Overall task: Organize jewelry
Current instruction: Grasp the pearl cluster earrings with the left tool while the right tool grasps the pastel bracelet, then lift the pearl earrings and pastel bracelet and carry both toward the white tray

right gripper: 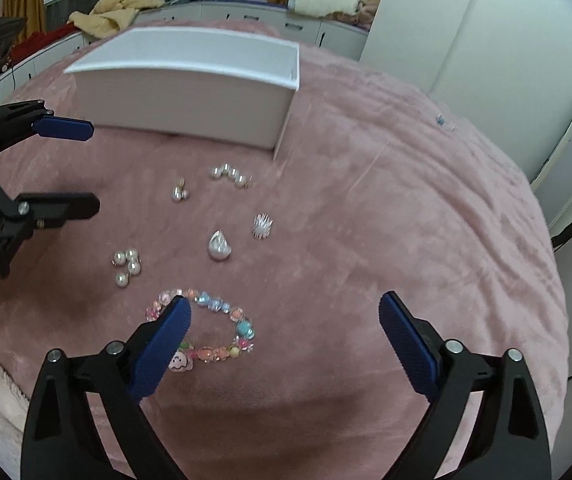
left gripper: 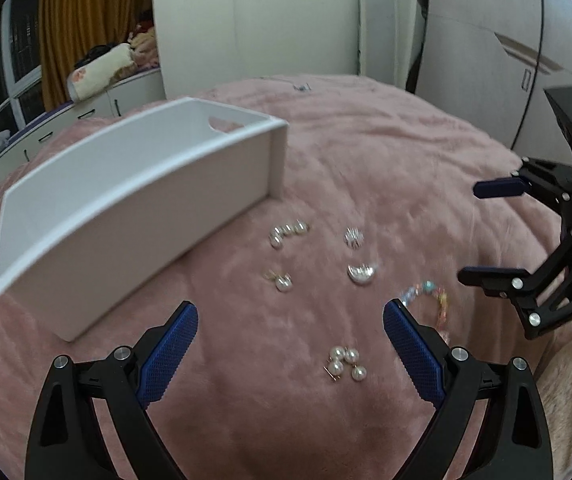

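a: jewelry lies loose on the pink blanket, all of it outside the white box, which sits just behind the pieces with its open top showing nothing inside from here.

b: what's out there exactly?

a: i count 6 pieces. a colourful bead bracelet nearest the right gripper, a pearl cluster off to its left, a silver shell-shaped piece, a spiky silver piece, a small pearl earring and a curved pearl row closest to the box.

b: and the claws?

a: both spread wide, nothing between the pads. the right one hangs above the bracelet, with its left finger covering part of the ring. the left gripper is spread too, angled down over the blanket, with the pearl cluster lying between its fingers in that view, though i can't tell how far above it sits.

b: so which step is this?

a: i'd judge it the approach to a first pick, the bracelet for the right hand, maybe the pearl cluster for the left.

b: tips for doing it well?

a: the bracelet is a loose ring, so bring 1 finger inside the loop and 1 outside, then pinch across the bead strand. the blanket is plush, so go low enough to get under the beads without grabbing pile. lift straight, then carry it over the box rim before letting go.
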Available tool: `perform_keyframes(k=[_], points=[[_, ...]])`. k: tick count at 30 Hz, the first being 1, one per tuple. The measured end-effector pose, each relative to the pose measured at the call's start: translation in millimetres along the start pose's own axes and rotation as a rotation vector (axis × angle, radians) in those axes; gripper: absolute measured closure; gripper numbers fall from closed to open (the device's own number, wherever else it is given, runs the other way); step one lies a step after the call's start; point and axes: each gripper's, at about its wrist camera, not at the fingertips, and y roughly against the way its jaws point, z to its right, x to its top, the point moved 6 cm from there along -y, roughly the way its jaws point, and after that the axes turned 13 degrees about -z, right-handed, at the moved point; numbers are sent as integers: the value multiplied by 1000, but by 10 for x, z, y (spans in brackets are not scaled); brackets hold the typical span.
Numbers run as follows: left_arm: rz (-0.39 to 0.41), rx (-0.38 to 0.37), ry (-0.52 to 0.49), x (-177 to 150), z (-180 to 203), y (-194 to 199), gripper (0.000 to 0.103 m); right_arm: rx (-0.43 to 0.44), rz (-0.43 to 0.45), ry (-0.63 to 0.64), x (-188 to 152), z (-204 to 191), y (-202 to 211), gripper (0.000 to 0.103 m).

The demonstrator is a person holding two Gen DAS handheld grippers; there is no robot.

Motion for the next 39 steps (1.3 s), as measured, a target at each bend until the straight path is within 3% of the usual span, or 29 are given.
perform_keyframes(k=[10, 13, 17, 20, 29, 31, 36, 39], points=[[-67, -19, -79, -163, 183, -336, 9, 42, -79, 20, -64, -126, -330, 20], [-96, -32, -109, -214, 221, -419, 24, 53, -96, 22, -69, -173, -403, 24], [-130, -31, -133, -284, 274, -523, 30, 59, -139, 49, -97, -267, -529, 39], [-144, -33, -142, -316, 296, -579, 40, 64, -154, 55, -114, -292, -590, 43], [-157, -75, -90, -358, 194, -623, 72, 125, -160, 56, -128, -326, -610, 65], [-161, -85, -78, -366, 172, -627, 77, 133, -161, 54, -130, -338, -609, 67], [-160, -119, -38, -369, 120, -635, 80, 190, -156, 18, -136, -284, -603, 87], [-160, -135, -23, -371, 103, -637, 80, 207, -153, 2, -132, -260, -603, 89]])
